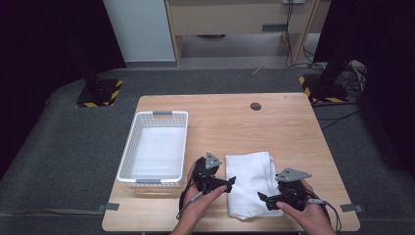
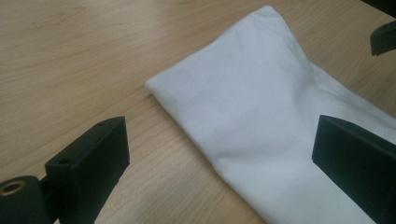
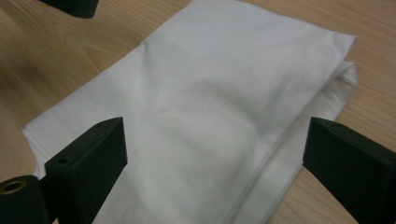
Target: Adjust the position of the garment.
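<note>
Wood grain runs pale across my table, which stands on grey carpet with black stands and a cabinet behind. From above, a white basket sits left, the folded white cloth lies near my edge, my left claw at its left side, my right claw over its near corner. Along my left claw, jaws spread, cloth lies under them untouched. Along my right, jaws spread wide above cloth, pinching nothing.

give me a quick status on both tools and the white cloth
Left tool open at the folded white cloth, left edge. Right tool open over its near right side, not gripping. Cloth flat on table. White basket sits left, nothing blocking.
</note>
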A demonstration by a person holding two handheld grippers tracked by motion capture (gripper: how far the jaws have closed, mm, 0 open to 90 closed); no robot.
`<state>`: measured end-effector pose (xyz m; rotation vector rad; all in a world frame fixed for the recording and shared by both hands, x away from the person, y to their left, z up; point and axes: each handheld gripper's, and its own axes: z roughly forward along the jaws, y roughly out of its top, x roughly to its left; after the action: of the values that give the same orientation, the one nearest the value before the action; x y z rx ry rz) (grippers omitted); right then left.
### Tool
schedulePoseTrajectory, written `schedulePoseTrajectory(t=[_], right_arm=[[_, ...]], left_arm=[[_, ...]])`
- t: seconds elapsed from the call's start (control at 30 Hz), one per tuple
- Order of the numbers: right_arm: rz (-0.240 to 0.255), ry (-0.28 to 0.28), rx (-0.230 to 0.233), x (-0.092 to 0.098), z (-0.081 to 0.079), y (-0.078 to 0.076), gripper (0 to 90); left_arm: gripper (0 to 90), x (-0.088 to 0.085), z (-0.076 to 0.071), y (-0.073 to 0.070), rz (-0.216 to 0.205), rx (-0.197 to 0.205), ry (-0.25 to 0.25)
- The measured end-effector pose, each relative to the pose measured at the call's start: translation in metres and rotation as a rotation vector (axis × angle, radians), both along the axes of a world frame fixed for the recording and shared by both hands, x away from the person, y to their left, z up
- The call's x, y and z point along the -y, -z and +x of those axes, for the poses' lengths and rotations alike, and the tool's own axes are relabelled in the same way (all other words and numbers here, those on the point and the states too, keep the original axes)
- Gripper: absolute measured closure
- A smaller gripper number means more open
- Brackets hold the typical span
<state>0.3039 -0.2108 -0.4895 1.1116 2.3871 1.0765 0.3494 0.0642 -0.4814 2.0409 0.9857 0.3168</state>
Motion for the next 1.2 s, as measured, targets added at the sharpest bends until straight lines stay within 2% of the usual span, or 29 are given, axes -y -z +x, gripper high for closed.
schedulePoseTrajectory(t=[0.07,0.17,0.3,0.4,0.6,0.87,1.2], right_arm=[[-0.01,-0.006,0.004,0.007,-0.002,-0.003,8.7],[-0.02,-0.019,0.002,0.016,-0.007,-0.007,10.2],[0.003,-0.029,0.019,0.027,-0.014,-0.01,11.1],[-0.015,-0.048,0.024,0.033,-0.018,-0.007,10.9],[-0.007,-0.066,0.019,0.04,-0.024,0.002,10.9],[0.006,-0.057,0.001,0.047,-0.027,0.015,11.2],[0.01,-0.054,-0.016,0.051,-0.033,0.026,11.1]], left_arm=[[3.1,0.002,0.004,-0.004,-0.009,-0.001,-0.006],[3.6,0.004,0.01,-0.009,0.001,0.002,-0.006],[3.6,0.006,0.017,-0.011,0.008,-0.001,-0.008],[3.7,0.007,0.022,-0.012,0.005,-0.002,-0.008],[4.1,0.013,0.028,-0.012,0.024,-0.003,0.019],[5.4,0.024,0.042,-0.009,0.042,-0.025,0.041],[5.0,0.03,0.052,-0.012,0.07,-0.019,0.069]])
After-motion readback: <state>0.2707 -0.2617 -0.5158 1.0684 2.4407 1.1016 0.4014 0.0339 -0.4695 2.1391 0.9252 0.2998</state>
